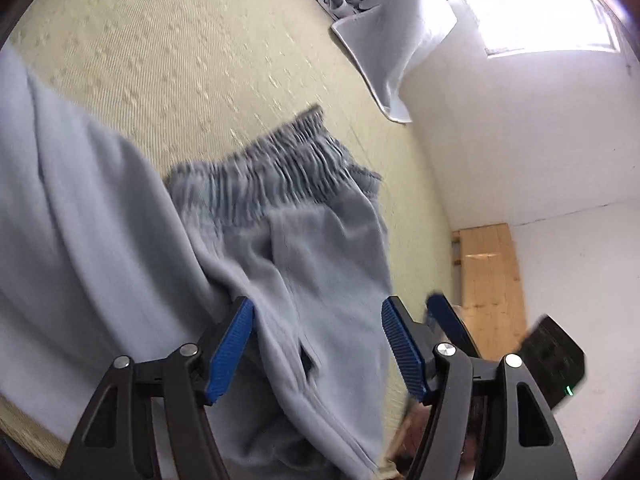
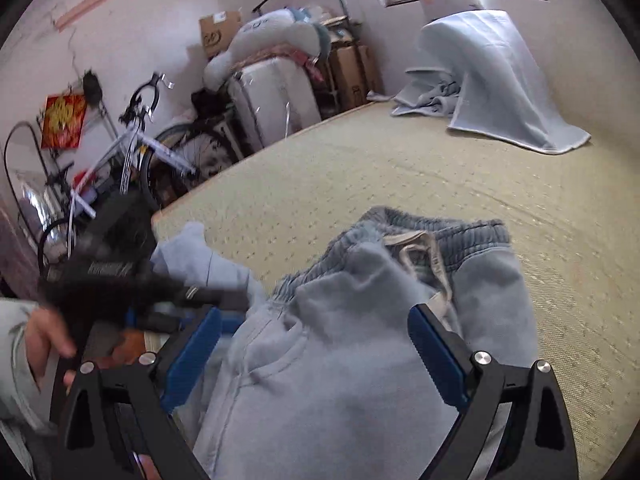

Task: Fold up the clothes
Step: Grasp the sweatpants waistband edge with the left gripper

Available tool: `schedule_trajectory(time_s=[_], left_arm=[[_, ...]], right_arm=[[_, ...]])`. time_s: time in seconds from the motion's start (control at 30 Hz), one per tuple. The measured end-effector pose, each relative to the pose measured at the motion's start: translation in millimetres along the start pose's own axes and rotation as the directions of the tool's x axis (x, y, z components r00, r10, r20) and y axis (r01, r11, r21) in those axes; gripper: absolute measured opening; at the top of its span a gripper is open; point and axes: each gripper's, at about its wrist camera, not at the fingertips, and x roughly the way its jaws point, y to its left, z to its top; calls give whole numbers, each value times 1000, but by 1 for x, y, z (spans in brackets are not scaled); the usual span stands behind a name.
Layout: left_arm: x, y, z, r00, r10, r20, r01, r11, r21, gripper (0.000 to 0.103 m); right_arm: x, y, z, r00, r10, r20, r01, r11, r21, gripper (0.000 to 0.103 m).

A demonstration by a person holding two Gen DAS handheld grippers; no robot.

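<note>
Both black two-finger grippers with blue ribbed pads stand wide open over the pale blue fleece sweatpants (image 1: 304, 264): the left gripper (image 1: 318, 344) and the right gripper (image 2: 316, 356) each straddle the cloth, pads not pressing it. The sweatpants lie crumpled on the cream woven mat (image 2: 400, 168), elastic waistband (image 1: 276, 160) at the far end. A light blue blanket (image 2: 492, 80) is heaped far right.

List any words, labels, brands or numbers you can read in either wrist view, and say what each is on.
Nothing can be read for certain.
Cardboard box by the wall: a dark printed logo, too blurred to read.
Red hanging on the wall: gold characters, too blurred to read.
Left gripper, seen from the right wrist: white lettering on its black body, smeared by motion.
Pale blue sweatpants: no visible label text.
</note>
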Motion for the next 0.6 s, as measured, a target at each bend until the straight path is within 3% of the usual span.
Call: schedule_trajectory(time_s=[0.2, 0.37, 0.6], left_arm=[[24, 21, 18, 998, 41, -40, -44, 995, -88, 71], [35, 23, 22, 996, 55, -65, -61, 993, -97, 71], [50, 34, 39, 991, 100, -88, -110, 987, -120, 61]], right_arm=[[20, 34, -10, 996, 23, -82, -30, 996, -84, 97], [37, 57, -20, 991, 21, -135, -42, 987, -155, 97], [57, 53, -28, 985, 6, -172, -29, 991, -131, 92]])
